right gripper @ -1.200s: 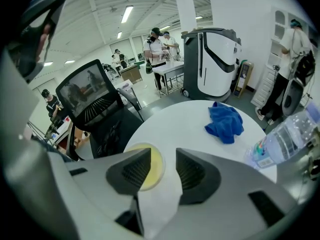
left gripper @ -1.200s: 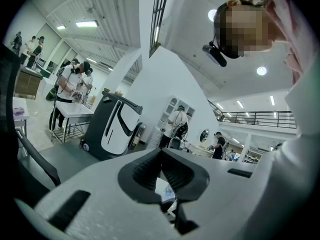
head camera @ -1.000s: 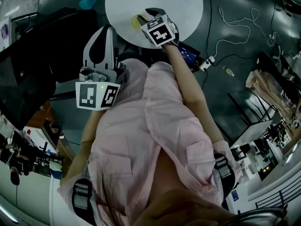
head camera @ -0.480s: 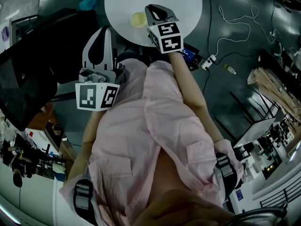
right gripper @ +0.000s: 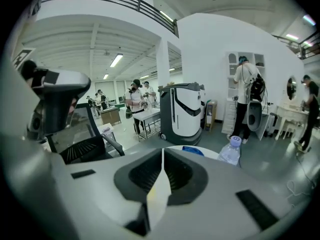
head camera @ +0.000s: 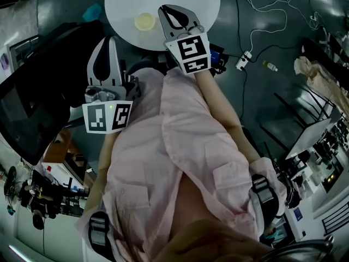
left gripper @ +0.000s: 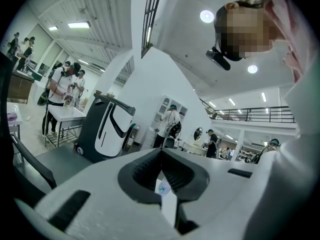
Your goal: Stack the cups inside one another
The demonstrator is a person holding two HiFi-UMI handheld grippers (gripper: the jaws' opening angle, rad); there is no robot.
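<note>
A pale yellow cup stands upright on the round white table. My right gripper hangs above the table just right of the cup, apart from it. Its jaws have just been closing, and now they are shut with nothing between them. In the right gripper view the right gripper shows its pads meeting, with the table edge below. My left gripper is held back off the table's near left edge, pointing out into the room. Seen in its own view, the left gripper is shut and empty.
A water bottle and a blue thing sit at the table's far side. A black office chair stands to the left, with a teal object on the floor. White cables lie to the right. People and a white machine are farther off.
The right gripper was open over the yellow cup; it shut, rose and drew back to the cup's right, leaving the cup on the table. The left gripper barely moved.
</note>
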